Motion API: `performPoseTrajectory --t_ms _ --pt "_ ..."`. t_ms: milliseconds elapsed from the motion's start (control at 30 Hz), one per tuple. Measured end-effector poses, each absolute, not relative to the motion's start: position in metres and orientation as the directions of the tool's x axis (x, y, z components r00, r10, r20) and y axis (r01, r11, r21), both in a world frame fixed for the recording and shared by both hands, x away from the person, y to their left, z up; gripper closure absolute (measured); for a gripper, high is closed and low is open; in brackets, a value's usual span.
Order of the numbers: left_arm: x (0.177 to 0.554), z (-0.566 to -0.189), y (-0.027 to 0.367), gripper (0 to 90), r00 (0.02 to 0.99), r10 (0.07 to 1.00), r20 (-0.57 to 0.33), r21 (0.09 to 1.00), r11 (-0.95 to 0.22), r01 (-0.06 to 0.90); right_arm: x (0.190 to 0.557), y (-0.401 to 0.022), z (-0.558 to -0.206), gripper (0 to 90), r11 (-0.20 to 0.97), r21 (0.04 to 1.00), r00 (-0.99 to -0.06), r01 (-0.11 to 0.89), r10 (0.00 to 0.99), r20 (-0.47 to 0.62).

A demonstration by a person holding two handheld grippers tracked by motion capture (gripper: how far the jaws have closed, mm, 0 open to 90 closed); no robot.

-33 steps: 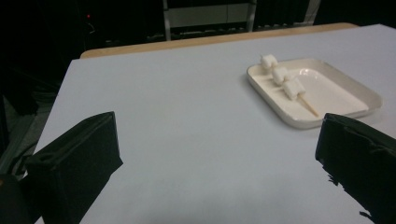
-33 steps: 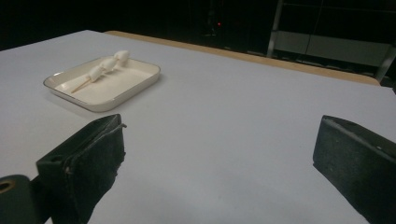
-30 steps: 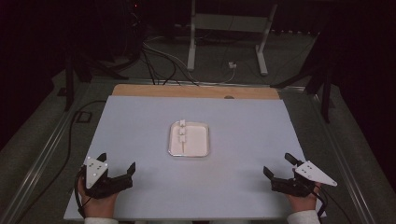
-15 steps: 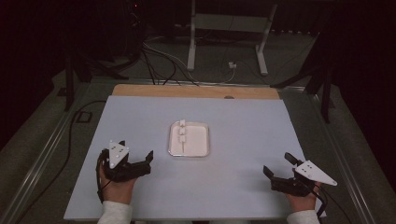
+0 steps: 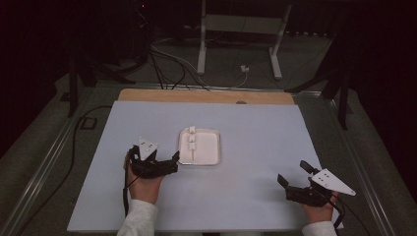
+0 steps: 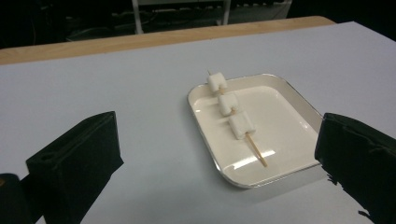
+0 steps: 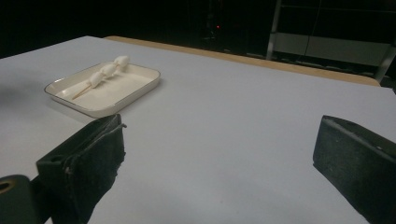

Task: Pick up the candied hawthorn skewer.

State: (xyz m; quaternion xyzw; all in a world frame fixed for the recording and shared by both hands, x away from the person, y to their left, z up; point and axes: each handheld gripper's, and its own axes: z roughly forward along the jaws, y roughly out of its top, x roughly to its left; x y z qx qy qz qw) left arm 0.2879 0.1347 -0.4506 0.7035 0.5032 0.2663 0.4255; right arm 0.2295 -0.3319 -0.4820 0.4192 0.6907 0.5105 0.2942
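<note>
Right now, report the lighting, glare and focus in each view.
High view: the table is evenly lit, the surroundings are dark, and the tray looks soft and small. Left gripper view: sharp on the skewer, with ceiling glare streaking the tray's floor and a shadow under its near rim. Right gripper view: dimmer, with the near fingers slightly blurred and the background black.

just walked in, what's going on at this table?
A person holds a two-jaw gripper in each hand over a white-covered table. The left gripper, jaws open, sits close to the near-left edge of a small white tray; whether it touches the rim is unclear. On the tray lies a skewer with three white cubes, nothing holding it. The right gripper, jaws open too, rests near the table's near-right corner, well away from the tray.
</note>
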Motion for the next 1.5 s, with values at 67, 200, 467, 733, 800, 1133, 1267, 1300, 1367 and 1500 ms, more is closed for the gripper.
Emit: performPoseTrajectory --t_ms 67,200,467,733,800,1133,1267,1300,1367,1500 --pt "0.291 -0.452 0.130 1.3 0.353 0.934 -0.055 0.861 -0.134 0.490 0.230 -0.332 -0.482 2.1 0.127 0.952 -0.475 0.279 0.880 0.021" --pt "0.300 -0.457 0.122 2.5 0.352 0.934 -0.058 0.848 -0.140 0.512 0.230 -0.332 -0.482 2.1 0.127 0.952 -0.476 0.278 0.879 0.021" --pt "0.313 -0.467 0.107 2.5 0.356 0.932 -0.072 0.821 -0.147 0.551 0.230 -0.332 -0.482 2.1 0.125 0.953 -0.476 0.277 0.879 0.023" --pt "0.327 -0.481 0.085 6.5 0.369 0.925 -0.087 0.782 -0.166 0.601 0.230 -0.331 -0.482 2.1 0.122 0.953 -0.478 0.277 0.878 0.026" --pt "0.330 -0.485 0.081 9.9 0.370 0.924 -0.093 0.773 -0.168 0.612 0.230 -0.331 -0.482 2.1 0.122 0.953 -0.478 0.278 0.878 0.027" --pt "0.341 -0.503 0.064 35.6 0.373 0.921 -0.111 0.728 -0.180 0.662 0.231 -0.332 -0.482 2.1 0.121 0.952 -0.478 0.280 0.878 0.029" --pt "0.343 -0.511 0.057 50.1 0.368 0.927 -0.075 0.702 -0.213 0.679 0.231 -0.332 -0.482 2.1 0.119 0.952 -0.477 0.282 0.878 0.032" --pt "0.345 -0.515 0.055 53.2 0.365 0.928 -0.069 0.686 -0.222 0.693 0.231 -0.332 -0.482 2.1 0.118 0.952 -0.477 0.282 0.878 0.033" --pt "0.345 -0.517 0.053 57.3 0.363 0.930 -0.059 0.682 -0.228 0.695 0.231 -0.332 -0.482 2.1 0.117 0.952 -0.477 0.283 0.878 0.034" --pt "0.348 -0.515 0.052 64.8 0.348 0.937 -0.024 0.674 -0.242 0.698 0.231 -0.333 -0.482 2.1 0.117 0.952 -0.476 0.284 0.879 0.034"
